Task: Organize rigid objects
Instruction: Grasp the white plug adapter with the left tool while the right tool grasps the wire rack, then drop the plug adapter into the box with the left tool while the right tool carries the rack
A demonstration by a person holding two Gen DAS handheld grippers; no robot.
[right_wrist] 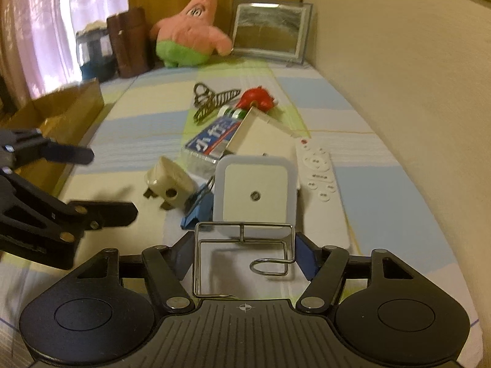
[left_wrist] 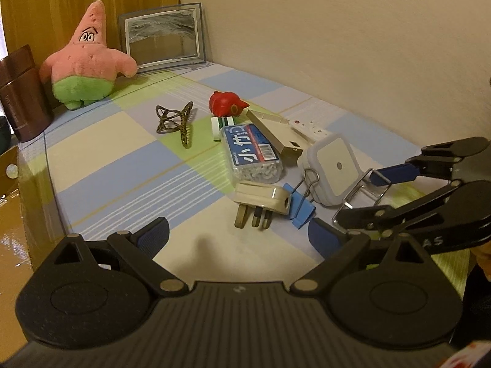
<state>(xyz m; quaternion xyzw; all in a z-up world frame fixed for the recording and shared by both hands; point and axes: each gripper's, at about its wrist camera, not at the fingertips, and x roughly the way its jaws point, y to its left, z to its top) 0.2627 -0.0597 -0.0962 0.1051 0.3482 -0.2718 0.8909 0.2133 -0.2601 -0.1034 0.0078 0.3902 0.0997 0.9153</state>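
My right gripper (right_wrist: pixel 244 251) is shut on a bent metal wire holder (right_wrist: pixel 242 239), held just above the table near the white square night light (right_wrist: pixel 254 196); the holder also shows in the left wrist view (left_wrist: pixel 365 190). My left gripper (left_wrist: pixel 239 233) is open and empty, low over the cloth in front of the cream plug (left_wrist: pixel 262 204) and blue binder clip (left_wrist: pixel 299 207). A clear box with a blue label (left_wrist: pixel 251 153), a cream box (left_wrist: pixel 276 133), a white remote (right_wrist: pixel 319 171), a red toy (left_wrist: pixel 227 102) and a dark hair claw (left_wrist: pixel 176 119) lie beyond.
A pink star plush (left_wrist: pixel 86 61), a framed picture (left_wrist: pixel 164 38) and a brown container (left_wrist: pixel 23 92) stand at the table's far end. A cardboard box (right_wrist: pixel 58 113) sits off the left edge. The wall runs along the right side.
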